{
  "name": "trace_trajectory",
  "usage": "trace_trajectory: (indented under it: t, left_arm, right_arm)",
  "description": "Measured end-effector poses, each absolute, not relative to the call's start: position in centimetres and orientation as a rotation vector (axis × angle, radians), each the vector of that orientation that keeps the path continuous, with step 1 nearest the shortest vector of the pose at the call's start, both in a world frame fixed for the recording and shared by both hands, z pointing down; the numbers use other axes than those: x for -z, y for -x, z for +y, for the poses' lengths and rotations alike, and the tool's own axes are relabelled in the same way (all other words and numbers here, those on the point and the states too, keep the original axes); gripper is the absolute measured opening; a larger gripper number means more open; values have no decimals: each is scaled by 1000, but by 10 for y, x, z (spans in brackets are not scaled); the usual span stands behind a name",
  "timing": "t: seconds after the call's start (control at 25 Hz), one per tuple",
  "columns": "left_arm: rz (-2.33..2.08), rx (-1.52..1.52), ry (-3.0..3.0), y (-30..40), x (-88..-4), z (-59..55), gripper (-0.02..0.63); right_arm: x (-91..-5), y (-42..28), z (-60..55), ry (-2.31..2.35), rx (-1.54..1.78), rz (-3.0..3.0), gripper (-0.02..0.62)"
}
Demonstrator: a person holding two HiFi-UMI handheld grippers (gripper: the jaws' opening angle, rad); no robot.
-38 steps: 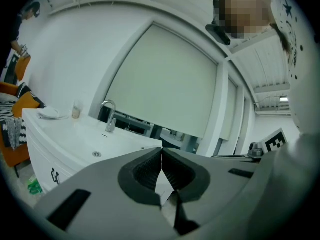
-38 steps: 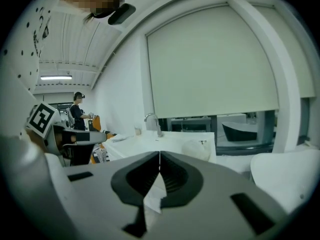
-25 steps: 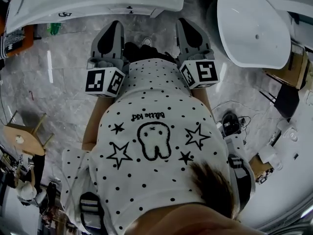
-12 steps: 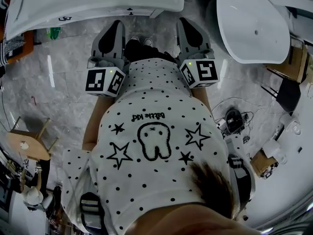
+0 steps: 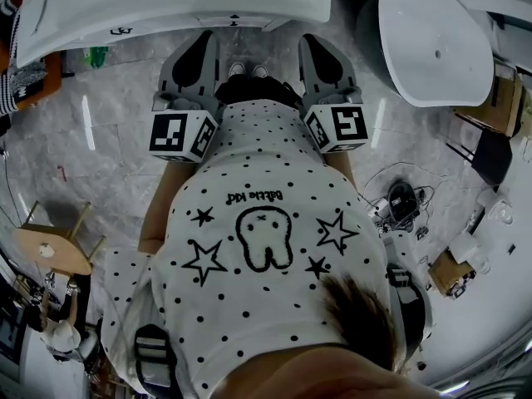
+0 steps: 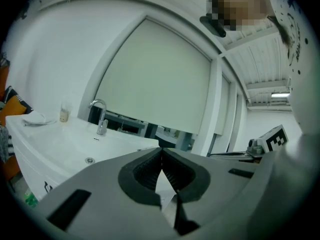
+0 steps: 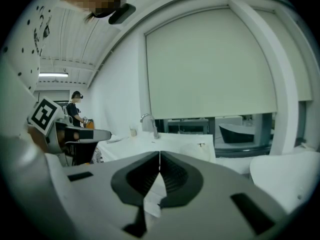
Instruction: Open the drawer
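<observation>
Drawer: no front visible in any view; judged to sit in the white vanity (image 5: 166, 7) straight ahead, under the basin top.
Left gripper (image 5: 202, 46): jaws together, nothing between, pointed at the vanity's front edge; contact unclear.
Right gripper (image 5: 321, 48): likewise closed and empty, alongside.
Reason: held level at waist, probably for approach.
Room: bathtub (image 5: 432, 40) near on the right; stool (image 5: 51, 248) well apart on the left.
</observation>
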State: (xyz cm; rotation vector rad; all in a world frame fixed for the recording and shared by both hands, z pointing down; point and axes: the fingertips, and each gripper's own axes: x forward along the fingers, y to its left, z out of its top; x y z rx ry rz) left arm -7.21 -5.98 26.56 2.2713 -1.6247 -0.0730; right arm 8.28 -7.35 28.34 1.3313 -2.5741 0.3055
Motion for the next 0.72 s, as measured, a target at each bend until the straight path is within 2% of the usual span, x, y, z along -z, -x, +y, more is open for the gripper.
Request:
trace_trajectory:
  t: [0.72]
  left_arm:
    - [-1554,82,-2230,97,-289,-53,5]
  right_arm:
    - [-301,-49,-62,-1289,-313,-2543,14]
